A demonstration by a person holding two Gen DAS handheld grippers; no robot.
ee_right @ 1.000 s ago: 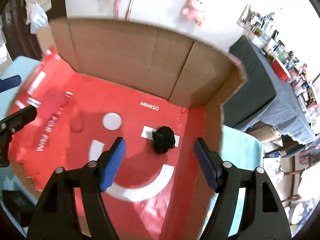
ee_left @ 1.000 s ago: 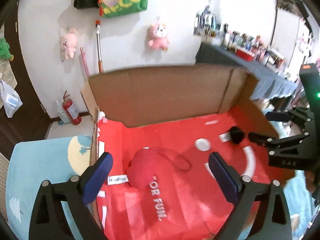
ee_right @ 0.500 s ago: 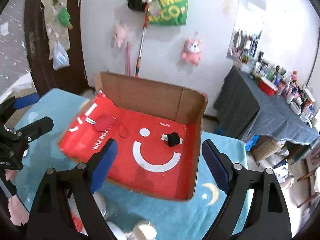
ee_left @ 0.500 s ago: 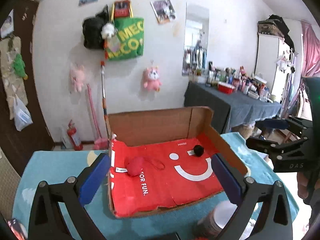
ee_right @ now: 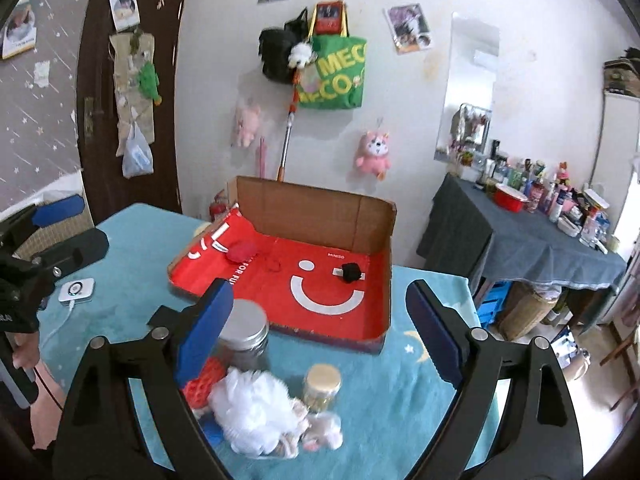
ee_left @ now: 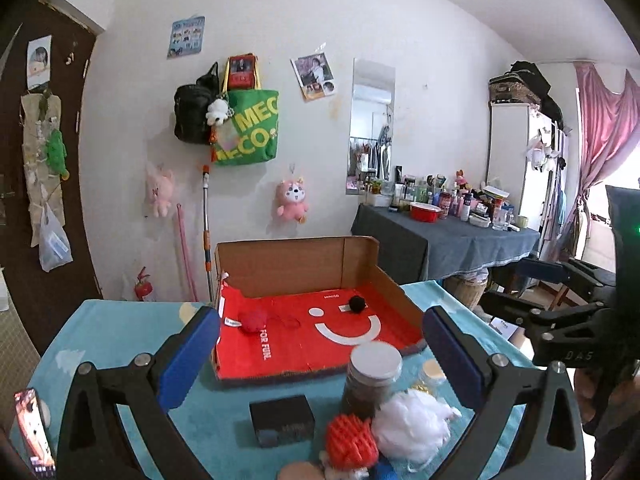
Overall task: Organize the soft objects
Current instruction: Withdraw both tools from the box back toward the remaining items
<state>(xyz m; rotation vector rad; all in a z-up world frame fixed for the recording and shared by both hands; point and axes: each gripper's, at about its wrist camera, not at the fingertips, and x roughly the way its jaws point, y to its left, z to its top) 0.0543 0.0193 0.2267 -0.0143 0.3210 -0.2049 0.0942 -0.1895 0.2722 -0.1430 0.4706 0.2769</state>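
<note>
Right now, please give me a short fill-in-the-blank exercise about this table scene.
1. The black pom-pom lies inside the ____ box.
2. The white fluffy ball rests on the ____ tablecloth.
3. The tall jar has a ____ lid.
4. The right gripper holds ____.

Missing words: cardboard; blue; silver; nothing

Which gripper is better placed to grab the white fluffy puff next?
Probably right. The white puff lies between the right gripper's wide, empty jaws. In the left view the puff sits off to one side, near the left gripper's right finger, with the jar crowding it.
</note>
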